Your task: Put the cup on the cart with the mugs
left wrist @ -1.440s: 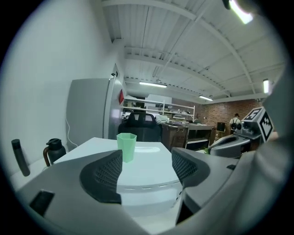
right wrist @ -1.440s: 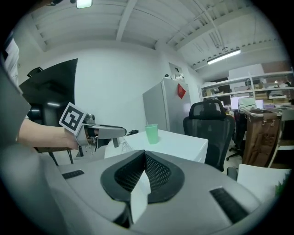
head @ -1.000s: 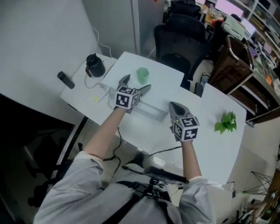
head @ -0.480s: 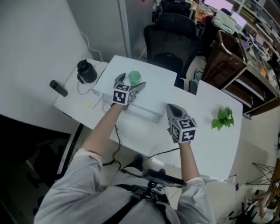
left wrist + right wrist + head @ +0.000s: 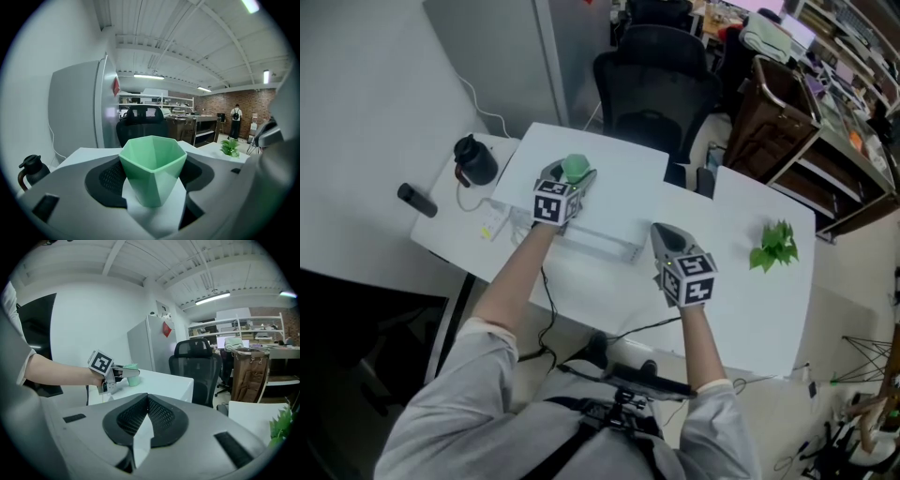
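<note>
White table carries the work; a brown cart stands beyond its far corner, and I see no mugs from here. My left gripper has just been closing round the green cup, which stands upright on the table between the jaws. The pads seem to meet its faceted walls. My judgement is to squeeze lightly, confirm the hold, lift straight and keep the cup level. Right gripper is clenched and empty.
</note>
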Tool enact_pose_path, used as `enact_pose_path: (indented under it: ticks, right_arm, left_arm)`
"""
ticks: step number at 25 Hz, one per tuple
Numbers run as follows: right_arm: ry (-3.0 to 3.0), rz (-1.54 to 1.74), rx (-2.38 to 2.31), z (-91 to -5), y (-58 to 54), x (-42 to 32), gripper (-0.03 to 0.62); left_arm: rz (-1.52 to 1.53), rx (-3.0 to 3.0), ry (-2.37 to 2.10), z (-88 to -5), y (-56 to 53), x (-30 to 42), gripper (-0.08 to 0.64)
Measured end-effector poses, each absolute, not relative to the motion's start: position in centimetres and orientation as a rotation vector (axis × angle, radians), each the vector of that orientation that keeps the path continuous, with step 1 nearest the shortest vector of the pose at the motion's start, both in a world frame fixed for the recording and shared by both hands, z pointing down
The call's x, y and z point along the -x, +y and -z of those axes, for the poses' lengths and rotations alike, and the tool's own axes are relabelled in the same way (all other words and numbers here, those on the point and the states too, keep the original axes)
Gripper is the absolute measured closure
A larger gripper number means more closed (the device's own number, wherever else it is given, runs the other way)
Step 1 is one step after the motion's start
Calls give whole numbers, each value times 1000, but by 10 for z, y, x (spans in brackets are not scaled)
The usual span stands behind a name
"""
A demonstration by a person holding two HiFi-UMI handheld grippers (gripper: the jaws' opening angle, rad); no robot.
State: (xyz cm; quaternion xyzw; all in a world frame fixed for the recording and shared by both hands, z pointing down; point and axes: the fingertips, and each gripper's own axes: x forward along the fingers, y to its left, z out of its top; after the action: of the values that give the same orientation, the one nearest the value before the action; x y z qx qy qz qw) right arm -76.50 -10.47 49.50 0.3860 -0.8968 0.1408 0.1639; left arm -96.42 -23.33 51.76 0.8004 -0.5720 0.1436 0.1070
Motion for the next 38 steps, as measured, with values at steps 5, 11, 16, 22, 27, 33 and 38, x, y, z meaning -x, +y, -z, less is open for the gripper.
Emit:
enact_pose_path:
  ticks: [5,11,16,22,27,33,38]
  right_arm:
    - [-2558,-404,-1100,-497,-106,762,591]
    - [-2565,-405,-1080,-499,-103,760,591]
    - [-2583,-404,-1049,-498,-94,756,591]
    - [-2608,-384,-1004,-493,-76,741,589]
    - [-2635,-372,-980,-486,-52,724,589]
    - [-2660,-382,-968,-480,-12,689,589]
    - [-2678,-397,-902,-485,29,661,591]
  left_arm:
    - [-418,-2354,-1695,-516,-233,963,241]
    - [-420,-2378,-1697,-503,-225,953,241]
    - [-433,-2388,-1706,-490,-207,946,241]
    - [-437,-2401,-1704,-473,-166,923,241]
    - [-432,-2406,-1694,-464,-118,898,241]
    - [-437,-2408,-1665,-464,-50,854,241]
    - [-452,-2416,-1643,-469,2,808,241]
